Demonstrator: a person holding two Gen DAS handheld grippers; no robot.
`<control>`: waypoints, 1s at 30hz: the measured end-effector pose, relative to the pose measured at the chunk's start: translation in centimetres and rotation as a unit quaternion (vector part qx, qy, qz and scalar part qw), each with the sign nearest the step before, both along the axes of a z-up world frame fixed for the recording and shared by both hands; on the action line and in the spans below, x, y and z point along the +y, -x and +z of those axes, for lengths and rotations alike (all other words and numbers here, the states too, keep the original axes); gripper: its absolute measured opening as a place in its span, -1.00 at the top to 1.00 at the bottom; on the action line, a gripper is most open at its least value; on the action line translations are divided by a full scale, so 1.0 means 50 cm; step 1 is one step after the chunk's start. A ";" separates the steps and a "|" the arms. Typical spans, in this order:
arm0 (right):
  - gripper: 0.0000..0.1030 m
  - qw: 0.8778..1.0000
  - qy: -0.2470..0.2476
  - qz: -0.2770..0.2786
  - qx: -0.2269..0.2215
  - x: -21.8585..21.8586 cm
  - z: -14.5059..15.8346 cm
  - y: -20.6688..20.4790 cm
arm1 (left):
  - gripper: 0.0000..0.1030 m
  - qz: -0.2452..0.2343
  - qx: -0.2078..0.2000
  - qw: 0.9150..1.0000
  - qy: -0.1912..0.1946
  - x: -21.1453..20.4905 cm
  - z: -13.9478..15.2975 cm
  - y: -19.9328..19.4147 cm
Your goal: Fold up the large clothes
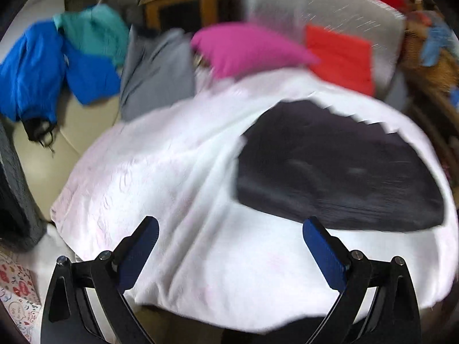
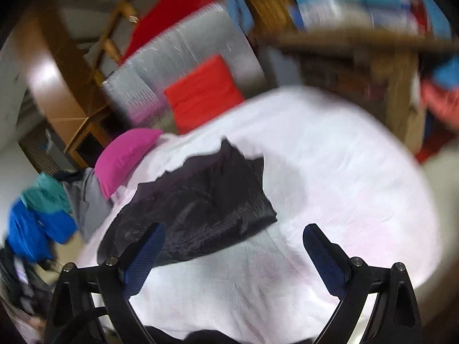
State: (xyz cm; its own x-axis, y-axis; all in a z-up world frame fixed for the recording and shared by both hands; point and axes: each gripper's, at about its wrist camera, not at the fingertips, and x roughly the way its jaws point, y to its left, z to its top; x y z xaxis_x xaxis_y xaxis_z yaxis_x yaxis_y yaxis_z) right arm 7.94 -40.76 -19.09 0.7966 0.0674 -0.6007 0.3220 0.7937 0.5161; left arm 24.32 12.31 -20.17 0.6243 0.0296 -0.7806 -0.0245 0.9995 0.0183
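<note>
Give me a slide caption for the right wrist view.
Open right hand-held gripper above a dark garment lying on a white cloth-covered surface.

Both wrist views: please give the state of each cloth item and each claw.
Dark garment: lying crumpled on the white sheet, not held.
Magenta pillow: resting at the sheet's far edge.
Blue jacket: heaped, unfolded.
Left claw: open, empty.
Right claw: open, empty.
</note>
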 end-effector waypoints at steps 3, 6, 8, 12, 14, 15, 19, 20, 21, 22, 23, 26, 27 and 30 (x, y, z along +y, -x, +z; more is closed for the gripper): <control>-0.90 0.997 -0.081 0.008 0.011 -0.070 -0.070 -0.082 | -0.94 0.004 0.036 0.999 0.022 0.034 -0.045 -0.088; -0.90 0.994 -0.106 0.023 0.034 -0.102 -0.123 -0.175 | -0.94 0.001 0.055 0.997 0.046 0.053 -0.068 -0.165; -0.90 0.992 -0.115 0.020 0.055 -0.119 -0.164 -0.232 | -0.94 -0.003 0.063 0.996 0.063 0.056 -0.082 -0.205; -0.89 0.985 -0.150 0.028 0.078 -0.149 -0.241 -0.328 | -0.94 0.014 0.077 0.993 0.089 0.068 -0.115 -0.283; -0.79 0.979 -0.179 0.042 0.085 -0.149 -0.276 -0.358 | -0.94 0.014 0.081 0.992 0.094 0.060 -0.132 -0.311; -0.75 0.977 -0.190 0.048 0.089 -0.145 -0.291 -0.370 | -0.94 0.009 0.086 0.992 0.092 0.052 -0.140 -0.323; 0.04 0.971 -0.209 0.080 0.081 -0.108 -0.303 -0.409 | -0.94 -0.037 0.111 0.989 0.092 -0.002 -0.168 -0.356; 0.05 0.970 -0.214 0.078 0.089 -0.102 -0.302 -0.416 | -0.90 -0.044 0.110 0.989 0.091 -0.012 -0.168 -0.361; 0.09 0.974 -0.191 0.069 0.097 -0.093 -0.289 -0.419 | -0.63 -0.058 0.106 0.988 0.092 -0.029 -0.167 -0.366; 0.20 0.977 -0.178 0.068 0.098 -0.088 -0.278 -0.419 | -0.38 -0.073 0.102 0.987 0.099 -0.042 -0.164 -0.371; 0.39 0.979 -0.167 0.067 0.094 -0.085 -0.262 -0.416 | 0.12 -0.084 0.102 0.985 0.114 -0.048 -0.161 -0.377; 0.41 0.983 -0.160 0.079 0.046 -0.075 -0.204 -0.393 | 0.27 -0.082 0.100 0.985 0.109 -0.067 -0.148 -0.393; 0.41 0.984 -0.152 0.079 0.040 -0.070 -0.196 -0.388 | 0.27 -0.083 0.098 0.987 0.101 -0.072 -0.150 -0.393; 0.32 0.990 -0.091 0.057 0.090 -0.052 -0.232 -0.394 | 0.15 -0.079 0.094 0.989 0.083 -0.077 -0.173 -0.378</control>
